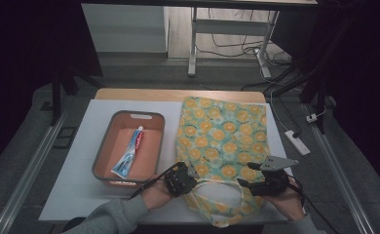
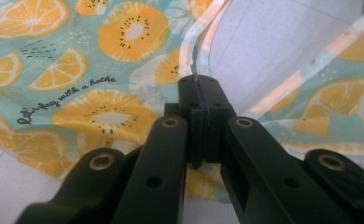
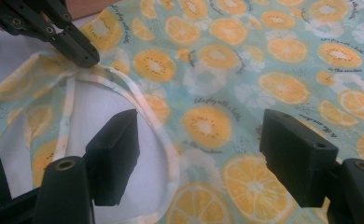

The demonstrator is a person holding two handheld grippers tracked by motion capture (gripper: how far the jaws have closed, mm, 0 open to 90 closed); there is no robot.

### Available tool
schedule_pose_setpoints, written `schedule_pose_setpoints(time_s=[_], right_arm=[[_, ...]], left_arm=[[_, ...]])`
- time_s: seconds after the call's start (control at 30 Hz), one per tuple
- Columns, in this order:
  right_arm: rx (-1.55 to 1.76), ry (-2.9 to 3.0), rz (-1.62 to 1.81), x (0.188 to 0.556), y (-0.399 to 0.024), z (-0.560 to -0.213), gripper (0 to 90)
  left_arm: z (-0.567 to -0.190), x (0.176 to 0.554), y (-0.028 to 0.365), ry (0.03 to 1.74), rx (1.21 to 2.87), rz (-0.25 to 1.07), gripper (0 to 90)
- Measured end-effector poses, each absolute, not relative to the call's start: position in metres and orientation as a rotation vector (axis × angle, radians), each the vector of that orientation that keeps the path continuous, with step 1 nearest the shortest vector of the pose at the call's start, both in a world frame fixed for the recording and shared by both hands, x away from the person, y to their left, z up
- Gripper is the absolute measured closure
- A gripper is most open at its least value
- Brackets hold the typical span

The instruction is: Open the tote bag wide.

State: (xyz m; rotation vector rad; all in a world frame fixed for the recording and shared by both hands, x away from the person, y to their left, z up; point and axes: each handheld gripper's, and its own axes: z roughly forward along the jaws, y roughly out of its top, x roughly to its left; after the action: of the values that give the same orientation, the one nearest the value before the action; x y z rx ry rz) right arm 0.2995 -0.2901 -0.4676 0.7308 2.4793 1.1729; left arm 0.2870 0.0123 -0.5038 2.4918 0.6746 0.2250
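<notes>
We pinched the fruit-print bag's handle strap while our other jaws waited open.

To the left of our left hand-held gripper (image 1: 192, 170) sat the orange bin (image 1: 104, 151) on the white worktop (image 1: 76, 180), a toothpaste tube (image 1: 129, 153) lying inside it. That hand-held gripper was clamped on the handle strap (image 2: 196, 60) of the fruit-print bag (image 1: 222, 131) at its near edge. Our right hand-held gripper (image 3: 199, 154), just right of it, hovered over the fabric with jaws apart, gripping nothing.

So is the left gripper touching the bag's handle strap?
Touching: in the left gripper view, the left gripper has its jaws shut on the handle strap.
</notes>
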Motion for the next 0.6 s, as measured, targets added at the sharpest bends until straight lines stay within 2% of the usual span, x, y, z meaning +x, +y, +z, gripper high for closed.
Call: schedule_pose_setpoints(time_s=[0.47, 0.6], right_arm=[[0.754, 2.48, 1.202, 0.286, -0.317, -0.444, 30.2], [0.762, 2.533, 1.17, 0.282, -0.319, -0.448, 30.2]], left_arm=[[-0.468, 0.29, 0.035, 0.666, 2.349, 0.199, 89.2], [-0.46, 0.292, 0.041, 0.668, 2.317, 0.21, 89.2]])
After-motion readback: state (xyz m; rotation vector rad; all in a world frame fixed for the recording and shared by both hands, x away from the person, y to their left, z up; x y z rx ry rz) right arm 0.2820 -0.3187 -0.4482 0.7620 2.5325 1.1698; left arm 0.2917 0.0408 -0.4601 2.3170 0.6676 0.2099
